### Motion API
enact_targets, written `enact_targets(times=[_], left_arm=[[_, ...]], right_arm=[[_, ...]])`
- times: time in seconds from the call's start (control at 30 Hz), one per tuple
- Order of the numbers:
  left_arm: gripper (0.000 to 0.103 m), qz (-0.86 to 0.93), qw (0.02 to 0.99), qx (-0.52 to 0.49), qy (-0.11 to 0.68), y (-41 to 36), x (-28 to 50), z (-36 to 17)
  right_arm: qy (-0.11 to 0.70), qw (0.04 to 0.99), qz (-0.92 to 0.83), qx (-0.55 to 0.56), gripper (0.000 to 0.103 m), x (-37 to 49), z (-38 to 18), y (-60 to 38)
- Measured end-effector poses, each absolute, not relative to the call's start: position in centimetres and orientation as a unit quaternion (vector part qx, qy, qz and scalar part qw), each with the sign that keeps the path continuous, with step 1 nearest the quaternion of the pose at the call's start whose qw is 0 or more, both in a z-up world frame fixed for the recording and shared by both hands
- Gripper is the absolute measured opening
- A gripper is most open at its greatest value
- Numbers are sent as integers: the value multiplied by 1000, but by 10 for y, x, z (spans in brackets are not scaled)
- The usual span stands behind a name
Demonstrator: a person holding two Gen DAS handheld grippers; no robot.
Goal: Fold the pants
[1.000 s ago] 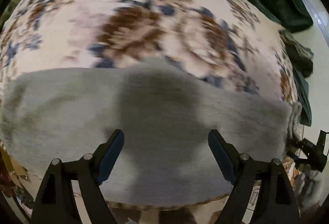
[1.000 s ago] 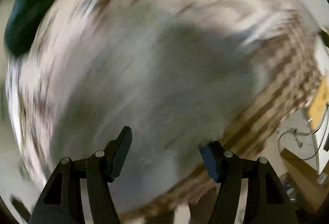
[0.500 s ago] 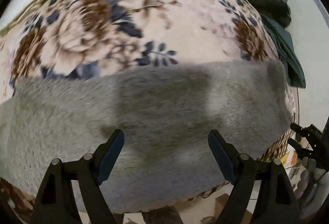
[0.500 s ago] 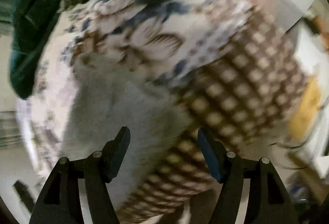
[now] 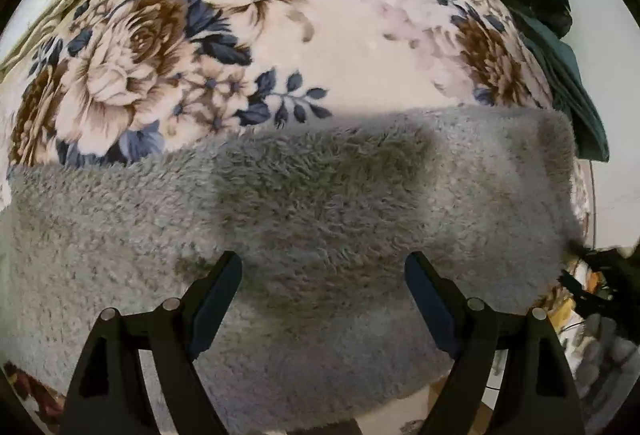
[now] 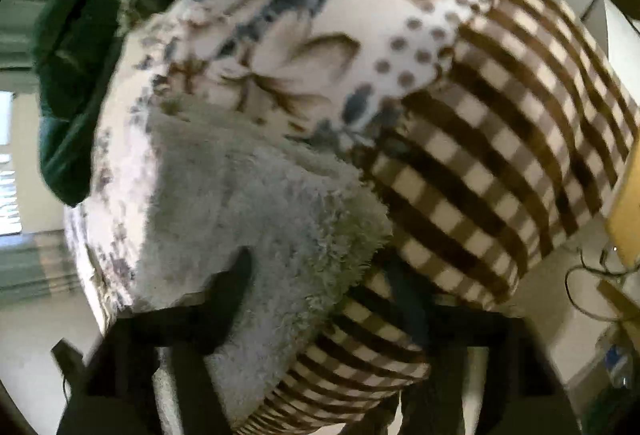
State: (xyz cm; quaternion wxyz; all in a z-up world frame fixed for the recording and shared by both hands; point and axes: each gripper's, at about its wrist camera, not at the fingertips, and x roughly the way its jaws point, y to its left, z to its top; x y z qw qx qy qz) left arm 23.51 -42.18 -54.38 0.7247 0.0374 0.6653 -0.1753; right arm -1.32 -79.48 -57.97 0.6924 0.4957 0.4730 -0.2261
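Left gripper [image 5: 323, 285]: black angular fingers, dark blue pads [image 5: 216, 309] on inner faces, silver screws on the linkage. Right gripper [image 6: 320, 293]: same build, blurred.

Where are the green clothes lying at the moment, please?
In the left wrist view, the green clothes lie at the upper right edge of the floral blanket, beyond the grey pants.

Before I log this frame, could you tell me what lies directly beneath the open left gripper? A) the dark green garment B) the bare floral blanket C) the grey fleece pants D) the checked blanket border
C: in the left wrist view the left gripper stands open with nothing between its fingers, over the grey fleece pants that lie spread across the floral blanket, while the dark green garment sits off at the blanket's edge.
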Motion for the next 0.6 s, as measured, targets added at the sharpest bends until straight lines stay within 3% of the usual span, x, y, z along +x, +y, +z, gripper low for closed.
enact_targets(times=[0.23,0.37,0.43,0.6], left_arm=[[84,-175,718,18,673,-418,240,-590],[101,-186,714,-17,674,-415,245,-604],[103,-186,712,-19,677,-415,247,-609],[103,-152,720,20,677,-436,245,-617]], right_arm=[[451,664,-160,575,76,-8,-644,-784],[381,677,-129,616,77,-5,-660,-786],[331,686,-96,641,77,-2,-663,-785],[320,693,-45,645,77,17,-680,-778]])
